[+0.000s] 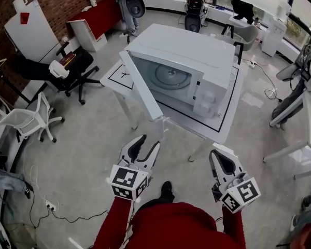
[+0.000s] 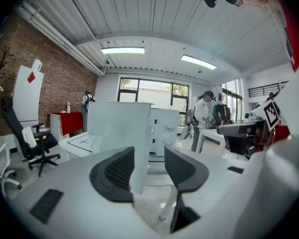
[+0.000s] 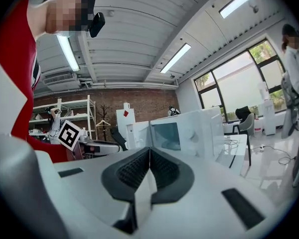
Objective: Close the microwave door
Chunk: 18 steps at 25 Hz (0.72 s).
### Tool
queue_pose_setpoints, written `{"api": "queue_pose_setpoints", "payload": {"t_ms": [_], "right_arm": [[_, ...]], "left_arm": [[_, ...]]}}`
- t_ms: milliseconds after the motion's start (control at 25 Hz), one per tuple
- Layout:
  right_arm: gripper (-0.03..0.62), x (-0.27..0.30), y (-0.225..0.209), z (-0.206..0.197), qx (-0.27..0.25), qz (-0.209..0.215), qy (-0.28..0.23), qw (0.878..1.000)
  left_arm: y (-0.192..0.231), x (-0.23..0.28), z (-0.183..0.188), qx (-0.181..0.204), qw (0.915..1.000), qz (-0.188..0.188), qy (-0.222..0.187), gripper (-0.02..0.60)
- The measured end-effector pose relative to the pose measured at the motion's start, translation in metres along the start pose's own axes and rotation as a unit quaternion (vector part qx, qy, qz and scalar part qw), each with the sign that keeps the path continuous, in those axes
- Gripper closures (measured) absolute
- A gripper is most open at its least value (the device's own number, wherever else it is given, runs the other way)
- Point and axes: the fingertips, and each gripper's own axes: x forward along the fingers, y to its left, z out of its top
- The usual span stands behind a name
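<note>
Now | boxy white microwave (image 1: 197, 51), door (image 1: 140, 84) ajar | left hand-held gripper (image 1: 149, 141) spread | right hand-held gripper (image 1: 216, 153) closed

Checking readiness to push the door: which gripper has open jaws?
The left gripper: its jaws stand apart and empty, while the right gripper has them pressed together.

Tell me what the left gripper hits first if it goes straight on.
Most likely the open microwave door: its white panel stands straight ahead, seen between the open jaws of the left gripper. Nothing nearer shows; depth is unclear.
</note>
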Motion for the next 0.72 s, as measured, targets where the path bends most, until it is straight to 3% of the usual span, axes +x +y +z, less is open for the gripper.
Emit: {"api": "queue_pose_setpoints", "payload": {"t_ms": [320, 720], "right_arm": [[0.580, 0.023, -0.027, 0.006, 0.001, -0.040, 0.002, 0.999], [0.579, 0.040, -0.035, 0.008, 0.003, -0.059, 0.006, 0.998]], "left_arm": [[0.020, 0.038, 0.005, 0.004, 0.9996, -0.028, 0.007, 0.387], [0.013, 0.052, 0.013, 0.014, 0.9970, -0.075, -0.001, 0.387]]}}
